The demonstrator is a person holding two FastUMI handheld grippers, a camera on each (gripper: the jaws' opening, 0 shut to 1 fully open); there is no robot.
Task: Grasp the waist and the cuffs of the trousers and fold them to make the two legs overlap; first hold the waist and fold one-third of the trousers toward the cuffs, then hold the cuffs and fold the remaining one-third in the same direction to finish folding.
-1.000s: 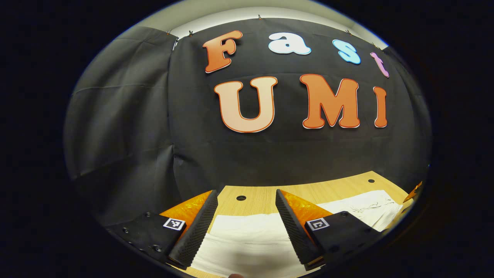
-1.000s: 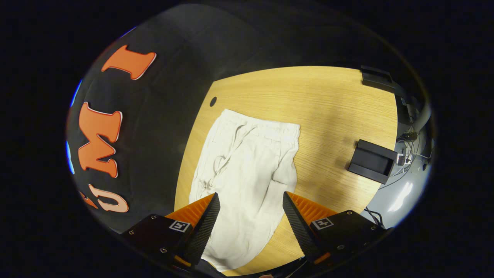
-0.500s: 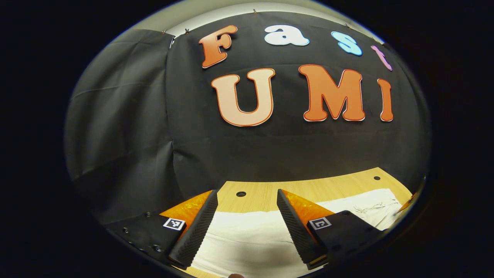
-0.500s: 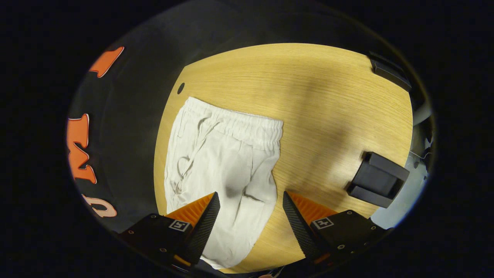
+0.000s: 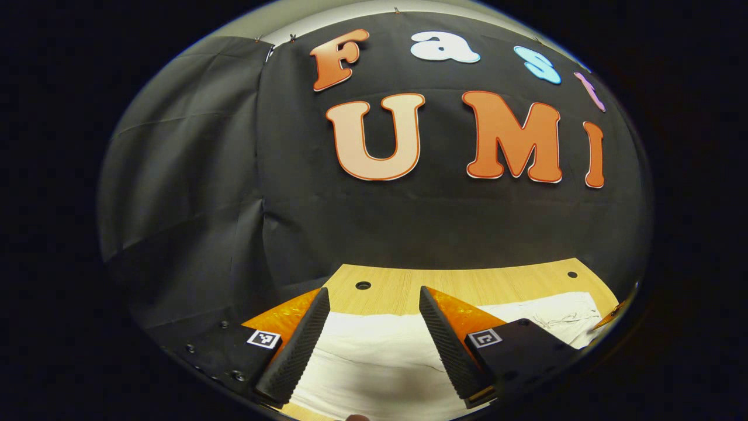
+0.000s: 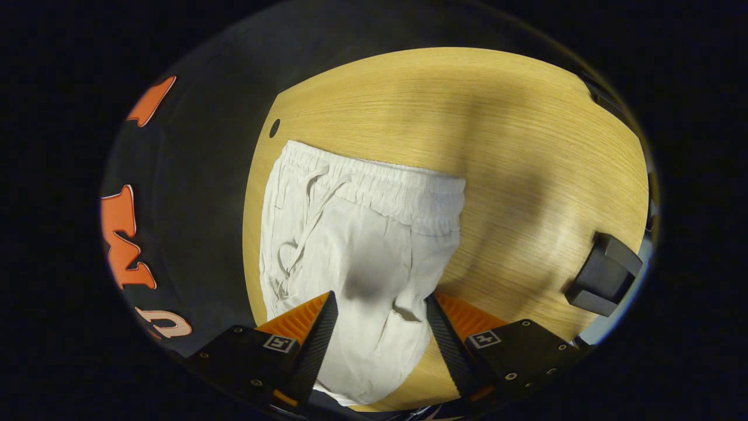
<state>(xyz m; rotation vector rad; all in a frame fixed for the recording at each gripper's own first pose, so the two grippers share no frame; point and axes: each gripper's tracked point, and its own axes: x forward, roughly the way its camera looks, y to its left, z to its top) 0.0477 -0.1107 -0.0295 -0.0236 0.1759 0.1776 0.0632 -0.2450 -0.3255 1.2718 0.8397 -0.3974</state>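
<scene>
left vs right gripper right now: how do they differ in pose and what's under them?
The left gripper points level toward the booth wall, smooth trouser cloth between its fingers. The right gripper looks down over the trousers, the gathered waist ahead of it. Both are open, gripping nothing.

Black cloth wall (image 5: 193,175), light wooden table (image 6: 467,128), round holes

In the right gripper view the trousers (image 6: 362,245) loom nearer than a second ago, and the black stand (image 6: 605,275) slides toward 3 o'clock.
</scene>
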